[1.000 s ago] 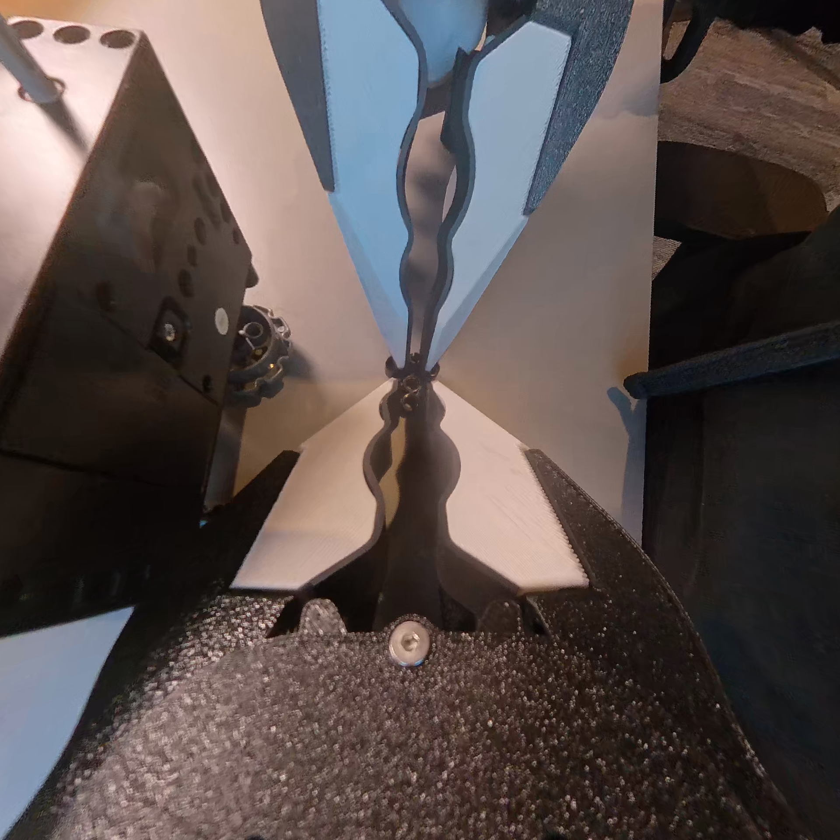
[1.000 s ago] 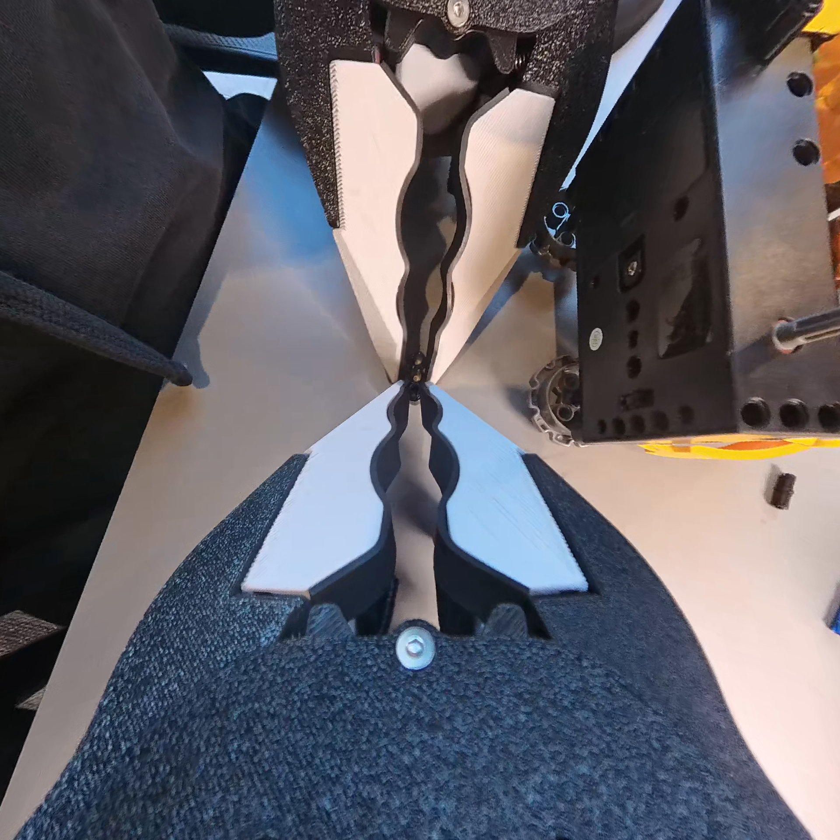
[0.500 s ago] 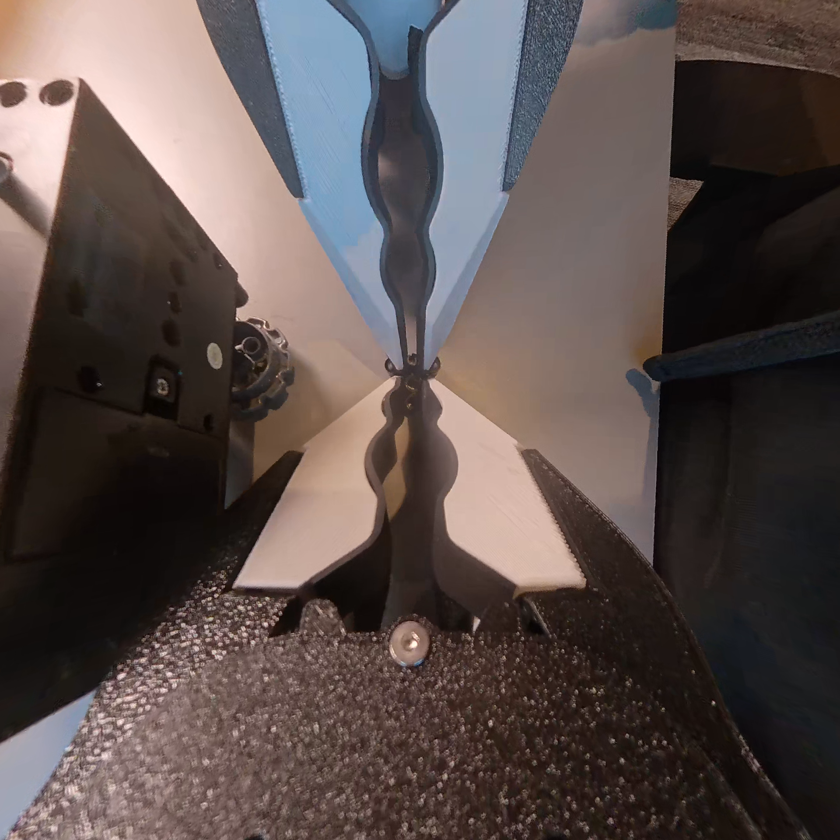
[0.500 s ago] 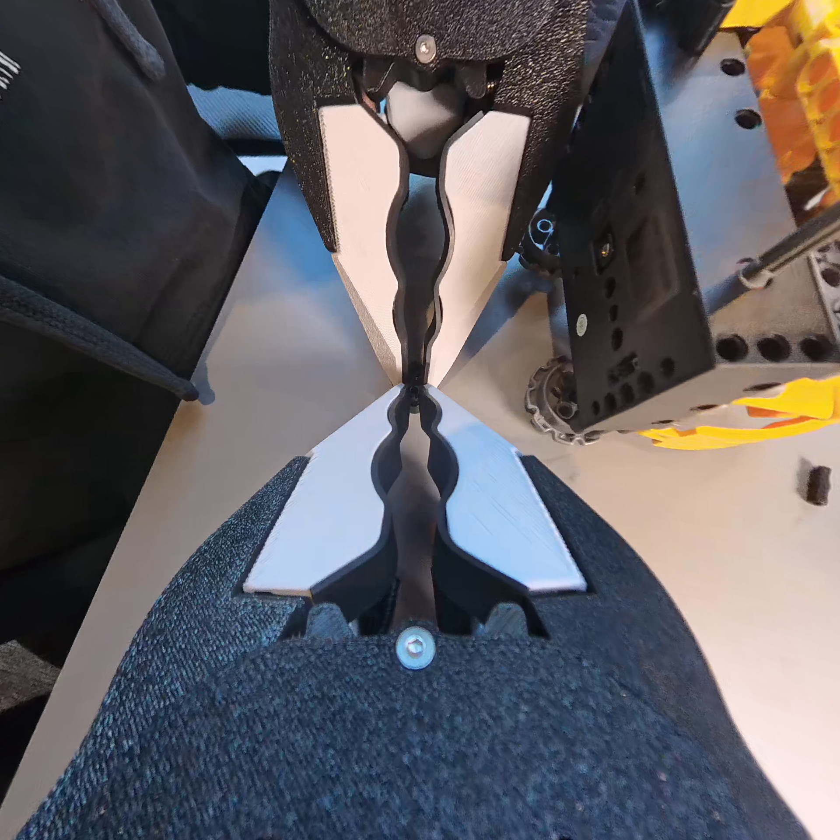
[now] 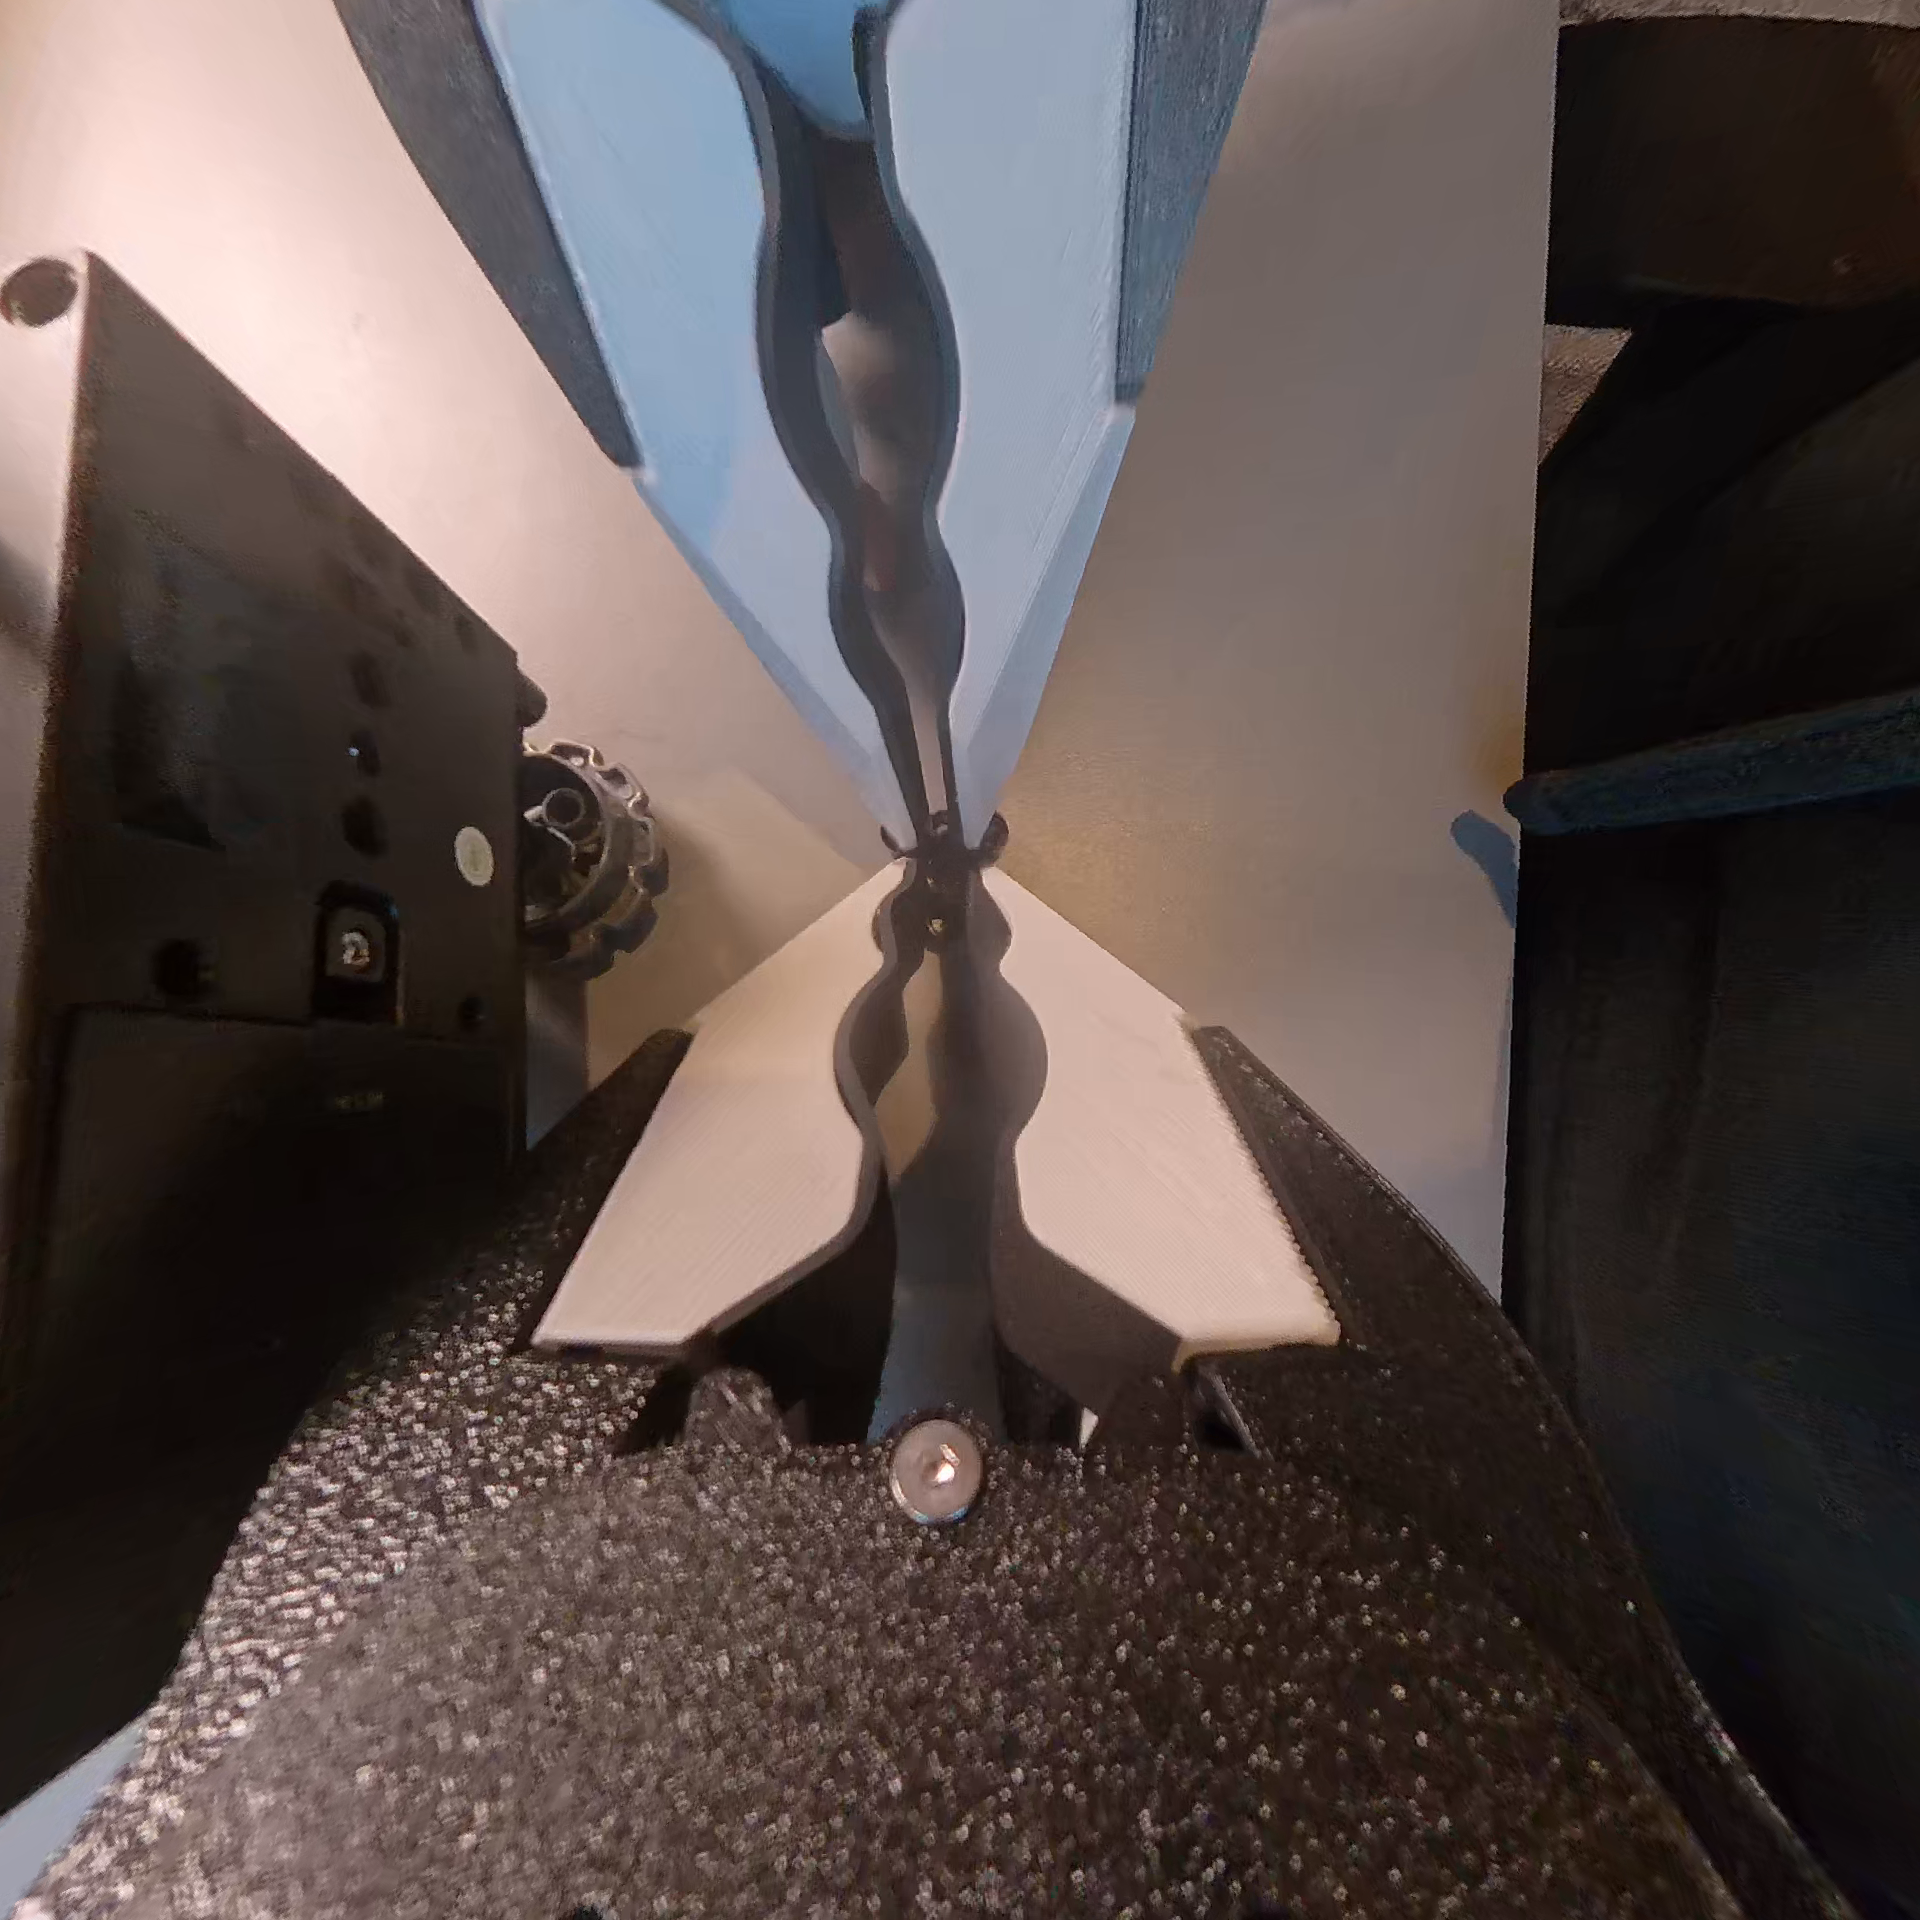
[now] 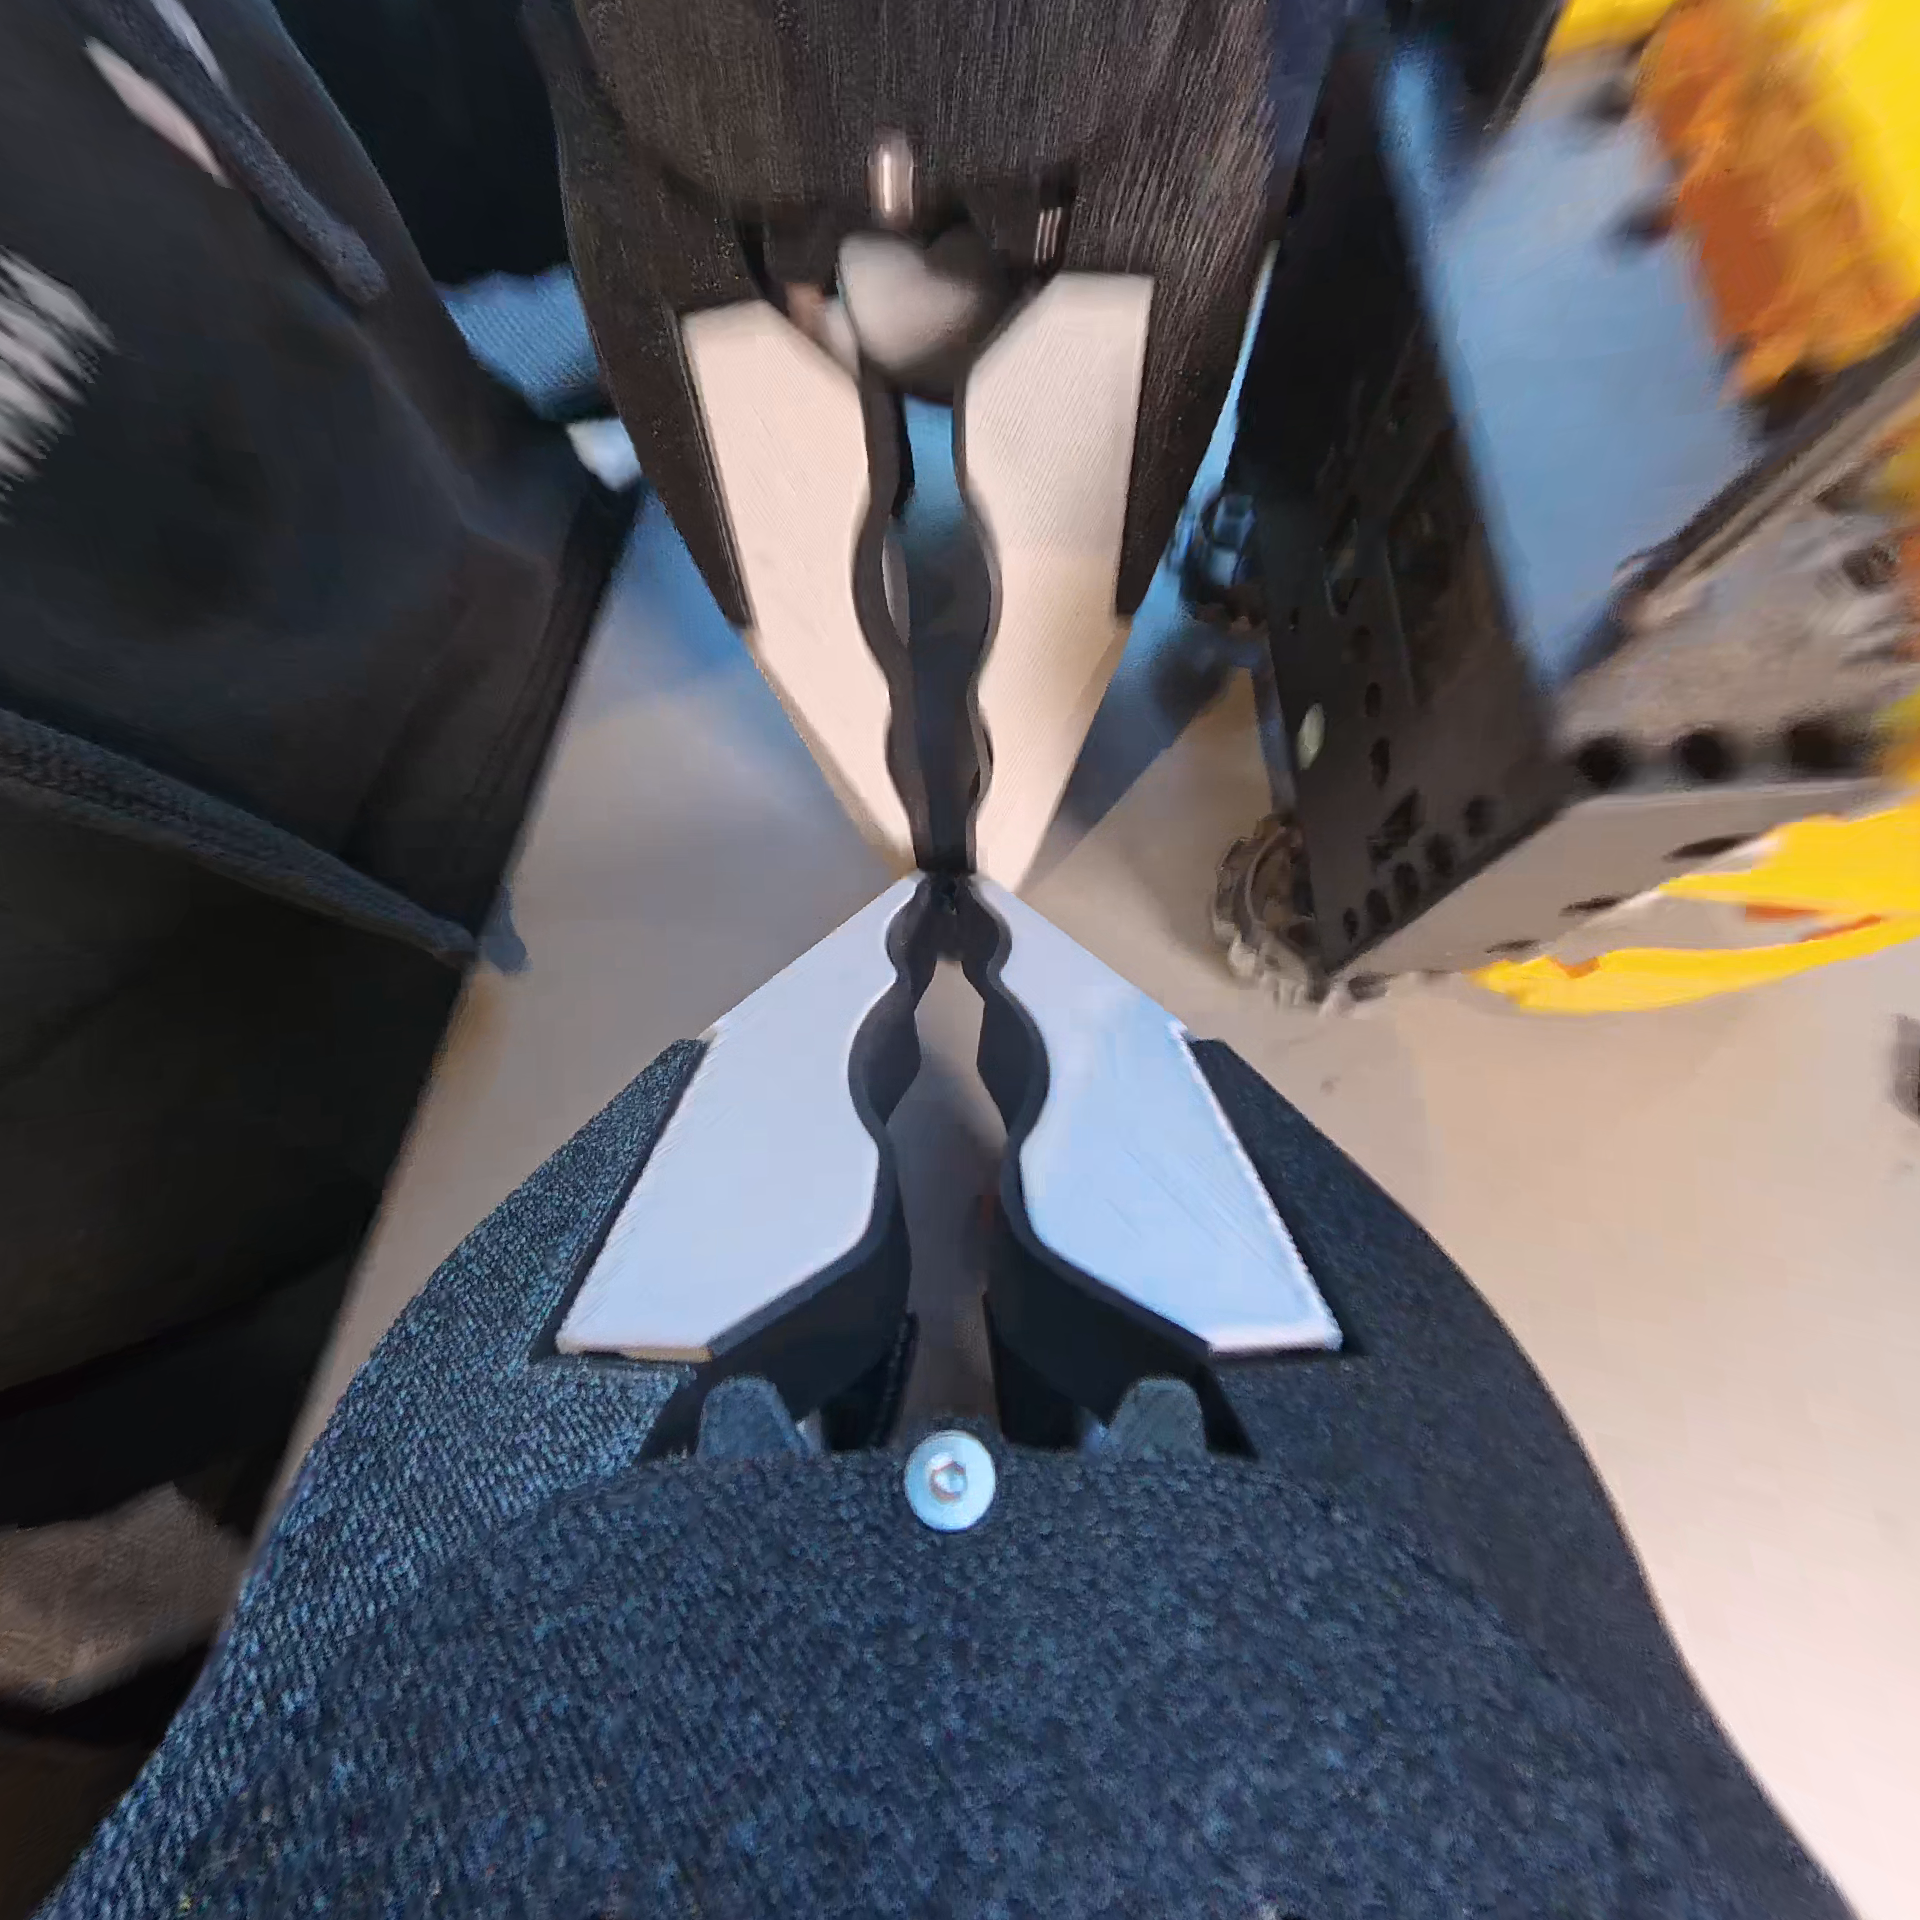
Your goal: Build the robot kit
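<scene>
My two grippers meet tip to tip above a pale table (image 5: 1299, 644). A small black part (image 5: 940, 847) with tiny holes sits pinched between both pairs of tips. My left gripper (image 5: 938, 902) is shut on its near end in the left wrist view, and the right gripper (image 5: 935, 810) comes down from the top, shut on the far end. In the right wrist view, which is blurred by motion, my right gripper (image 6: 943, 896) is shut at the part (image 6: 945, 871), and the left gripper (image 6: 945, 847) reaches in from above.
A black perforated block (image 5: 260, 790) with a dark gear (image 5: 587, 862) on its side stands left of the tips; in the right wrist view the block (image 6: 1455, 665) is on the right with yellow pieces (image 6: 1683, 945) beside it. Dark clothing (image 6: 208, 582) lies past the table edge (image 5: 1522, 935). Less than 4 cm separates the two grippers' tips.
Both grippers stay shut tip to tip on the small part. The right gripper has swung and drawn closer in the left view. The block has shifted in both views; the right view is now blurred.
</scene>
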